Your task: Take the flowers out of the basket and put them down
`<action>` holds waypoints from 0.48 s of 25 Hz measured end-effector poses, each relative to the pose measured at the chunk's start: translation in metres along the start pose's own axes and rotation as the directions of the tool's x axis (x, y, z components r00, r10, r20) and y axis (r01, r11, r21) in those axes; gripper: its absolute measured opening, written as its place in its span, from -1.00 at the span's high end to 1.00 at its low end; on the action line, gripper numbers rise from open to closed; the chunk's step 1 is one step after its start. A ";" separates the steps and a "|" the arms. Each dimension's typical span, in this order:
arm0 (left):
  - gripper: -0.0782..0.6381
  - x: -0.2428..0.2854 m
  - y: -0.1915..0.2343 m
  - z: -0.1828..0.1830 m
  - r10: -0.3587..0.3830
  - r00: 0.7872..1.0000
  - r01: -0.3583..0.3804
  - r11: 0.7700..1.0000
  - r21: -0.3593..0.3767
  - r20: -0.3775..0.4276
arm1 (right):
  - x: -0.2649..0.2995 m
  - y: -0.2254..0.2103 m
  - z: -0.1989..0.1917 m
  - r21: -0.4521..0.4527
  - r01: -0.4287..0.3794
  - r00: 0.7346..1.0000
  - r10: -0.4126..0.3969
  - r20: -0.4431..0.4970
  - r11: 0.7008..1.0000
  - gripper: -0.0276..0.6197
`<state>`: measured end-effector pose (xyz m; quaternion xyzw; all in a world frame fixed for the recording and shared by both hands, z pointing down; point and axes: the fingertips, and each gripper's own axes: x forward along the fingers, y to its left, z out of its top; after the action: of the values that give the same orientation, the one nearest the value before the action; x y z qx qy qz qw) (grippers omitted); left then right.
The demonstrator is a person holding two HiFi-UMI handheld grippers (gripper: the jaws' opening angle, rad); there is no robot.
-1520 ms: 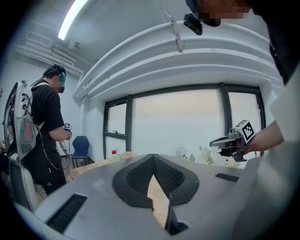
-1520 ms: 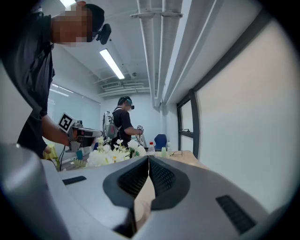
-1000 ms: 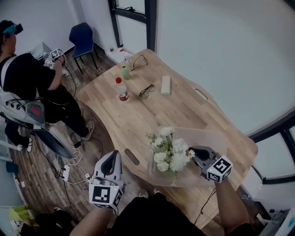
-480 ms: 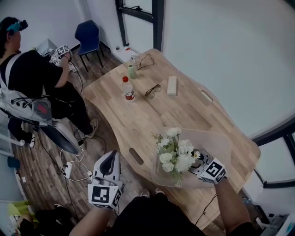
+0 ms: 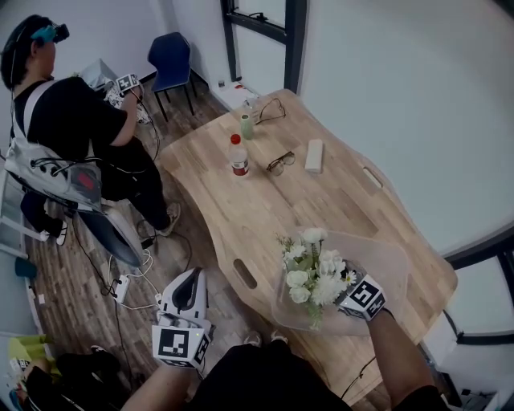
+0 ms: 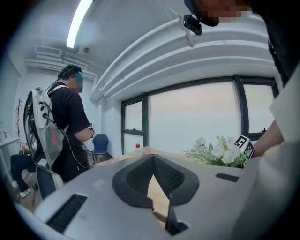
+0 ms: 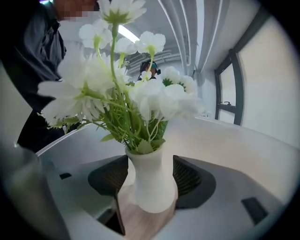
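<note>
Right gripper [image 5: 344,285], jaws just opened, is spread around the vase [image 7: 151,180] of flowers [image 5: 315,269] in the clear basket [image 5: 393,258] at the tabletop's [image 5: 265,201] near edge; left gripper [image 5: 191,277] is pressed together.

Bare table [image 5: 265,213] mid-frame is wide open, while bottle [image 5: 238,156], glasses [image 5: 279,163] and white block [image 5: 315,156] crowd upper centre and basket [image 5: 395,269] walls box in lower right.

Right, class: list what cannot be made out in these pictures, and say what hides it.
Vase: in the head view, hidden under the flowers.
Bottle label: head view, too small to read.
Table: left gripper view, mostly blocked by the left gripper's own body.
Top blooms: right gripper view, cut off by the upper edge.
</note>
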<state>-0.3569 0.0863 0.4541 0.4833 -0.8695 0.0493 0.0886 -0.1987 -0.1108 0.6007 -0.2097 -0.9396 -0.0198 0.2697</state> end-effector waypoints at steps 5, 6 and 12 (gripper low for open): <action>0.77 -0.013 0.006 0.003 0.026 1.000 -0.026 1.000 0.011 -0.006 | 0.012 0.002 0.008 -0.020 -0.008 0.999 0.009 0.033 1.000 0.00; 0.77 -0.016 0.008 0.002 0.033 0.999 -0.033 0.999 0.012 -0.008 | 0.014 0.004 0.011 -0.032 -0.009 0.999 0.010 0.038 0.999 0.00; 0.77 -0.032 0.019 0.000 0.069 0.998 -0.069 0.997 0.019 -0.015 | 0.023 0.010 0.018 -0.077 -0.007 0.999 0.010 0.042 0.997 0.02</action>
<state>-0.3565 0.1227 0.4473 0.4536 -0.8844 0.0641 0.0891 -0.2212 -0.0901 0.5958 -0.2243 -0.9427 -0.0505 0.2417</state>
